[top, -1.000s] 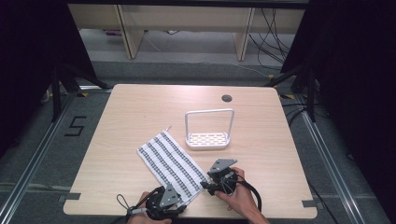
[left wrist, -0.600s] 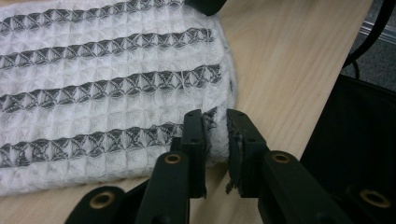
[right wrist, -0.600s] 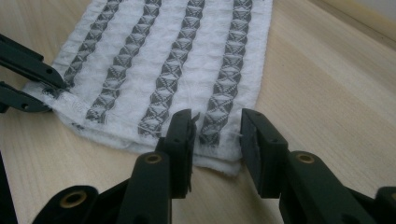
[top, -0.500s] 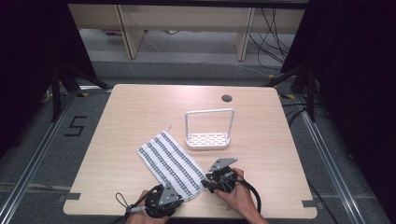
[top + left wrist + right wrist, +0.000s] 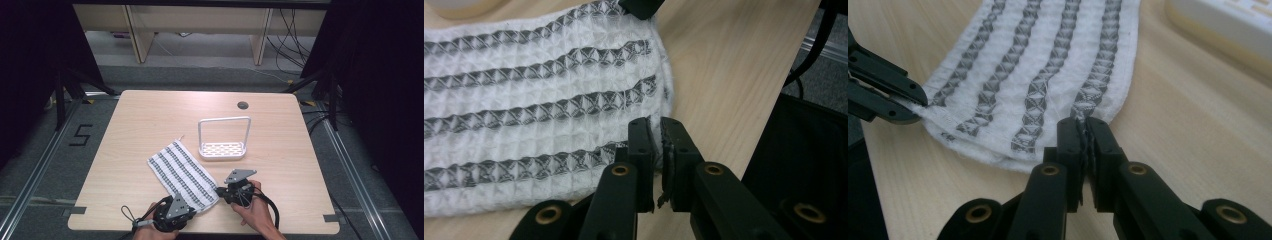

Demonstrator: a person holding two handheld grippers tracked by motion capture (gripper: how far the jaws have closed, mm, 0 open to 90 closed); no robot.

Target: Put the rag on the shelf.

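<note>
Here the left gripper has just closed its jaws on the near corner of the striped cloth, its pads pinching the hem. Likewise, the right gripper has just closed on the cloth's other near corner. The cloth lies flat on the table, running diagonally from the near edge toward the white rack, which stands just to its far right.

A: High view lighting?
B: Even overhead light on the table; surroundings dark; shadows soft.
A: Gripper views?
B: Cloth weave sharp up close; background soft; mild edge distortion; no glare.
</note>
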